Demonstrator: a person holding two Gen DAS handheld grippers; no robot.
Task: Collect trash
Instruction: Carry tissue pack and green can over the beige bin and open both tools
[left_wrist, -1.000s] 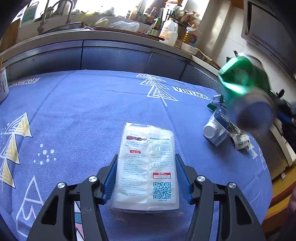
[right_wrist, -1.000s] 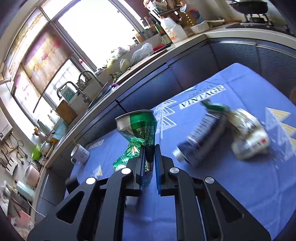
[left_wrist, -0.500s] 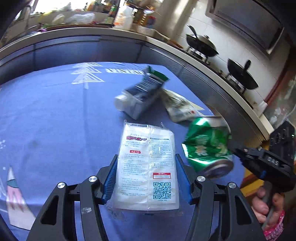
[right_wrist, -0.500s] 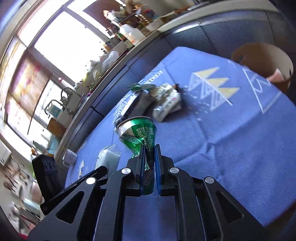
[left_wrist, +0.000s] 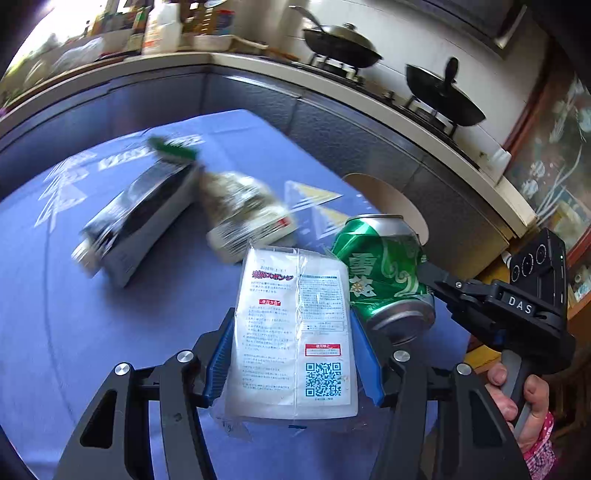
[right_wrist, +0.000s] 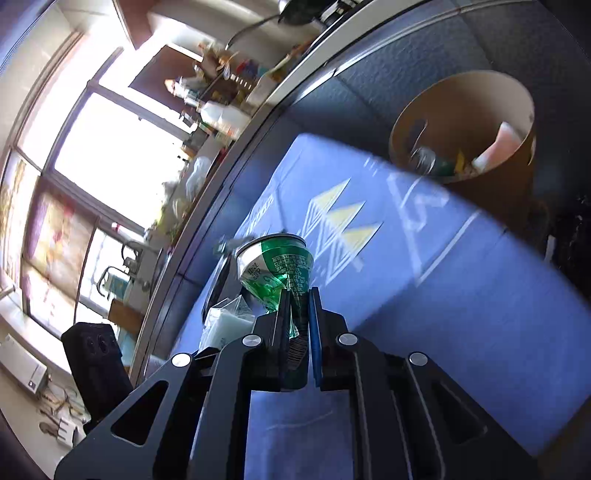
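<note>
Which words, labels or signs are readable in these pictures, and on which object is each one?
"DAS": on the body of the right gripper.
Green can: white Chinese characters, not clear enough to quote.
White packet: QR code; Japanese print too small.
Tablecloth: white lettering, blurred.

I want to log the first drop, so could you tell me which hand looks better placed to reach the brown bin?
Probably right: the right gripper, clamped on the crushed green can, faces the bin; the left gripper holds the white packet beside it.
</note>
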